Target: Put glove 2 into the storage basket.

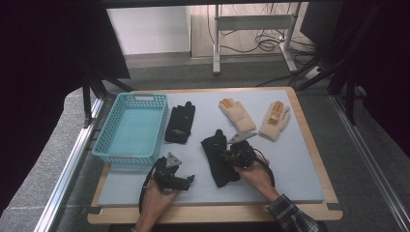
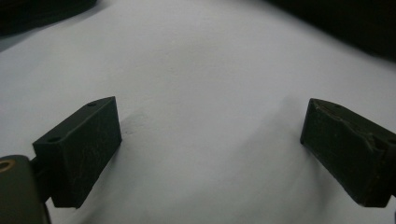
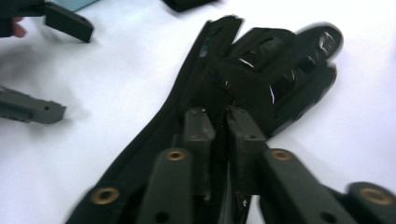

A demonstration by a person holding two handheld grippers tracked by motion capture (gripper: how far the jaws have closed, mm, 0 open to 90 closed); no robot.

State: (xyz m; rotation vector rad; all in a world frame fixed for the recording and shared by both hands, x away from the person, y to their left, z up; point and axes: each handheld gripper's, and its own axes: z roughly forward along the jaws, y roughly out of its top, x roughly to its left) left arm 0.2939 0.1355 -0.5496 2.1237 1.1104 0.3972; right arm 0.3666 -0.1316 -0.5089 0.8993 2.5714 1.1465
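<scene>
From the high view we see the right gripper (image 1: pixel 232 153) lying on a black glove (image 1: pixel 218 159) near the middle of the grey mat (image 1: pixel 300 164). The left gripper (image 1: pixel 189 180) hovers low over bare mat just in front of the turquoise basket (image 1: pixel 129 126). A second black glove (image 1: pixel 180 123) lies beside the basket, and two cream gloves (image 1: pixel 237 115) (image 1: pixel 274 121) sit side by side farther back.

In the left gripper view we look along widely spread jaws with nothing but the mat (image 2: pixel 201 93) between them.

In the right gripper view the jaws stand close together over the black glove (image 3: pixel 261 70), a narrow gap between them. The picture is blurred, so we can't be sure, but a fold of the fabric seems to be pinched there. The left gripper (image 3: pixel 51 70) shows at the upper left, apart from the glove.
</scene>
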